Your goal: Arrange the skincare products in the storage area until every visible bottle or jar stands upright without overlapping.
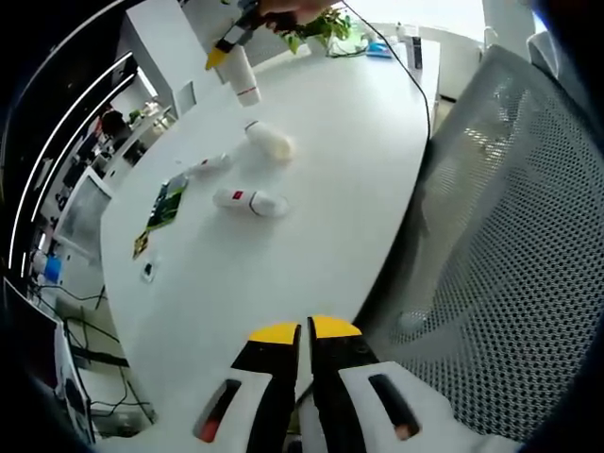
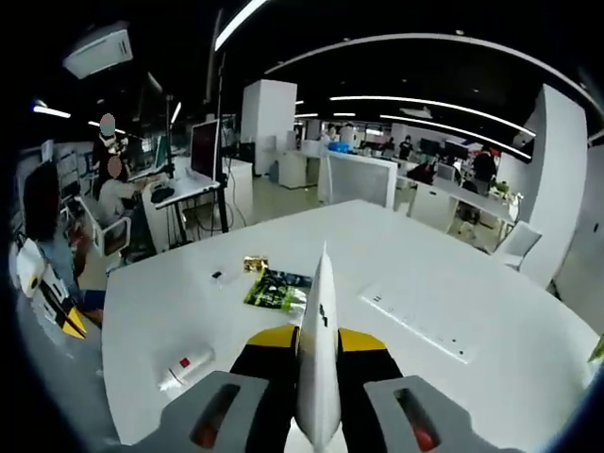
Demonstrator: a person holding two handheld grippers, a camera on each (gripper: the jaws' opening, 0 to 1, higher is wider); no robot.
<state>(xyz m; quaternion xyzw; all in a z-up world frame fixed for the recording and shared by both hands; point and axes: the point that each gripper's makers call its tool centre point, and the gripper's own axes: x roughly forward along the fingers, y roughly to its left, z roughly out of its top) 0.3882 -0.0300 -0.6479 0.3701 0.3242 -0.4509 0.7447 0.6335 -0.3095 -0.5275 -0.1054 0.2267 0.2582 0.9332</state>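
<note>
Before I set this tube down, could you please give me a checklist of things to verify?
1. Grip on the white tube: ok, clamped between the jaws of the right tongs.
2. Left tongs free to help: ok, shut and holding nothing, near the table edge.
3. Red-label bottle upright: not ok, lying on its side.
4. Plain white bottle upright: not ok, also lying down.
5. Bare landing spot on the table: ok, open white surface away from both bottles.
6. Small item near the green packet: cannot tell what it is or whether it needs standing up.
</note>
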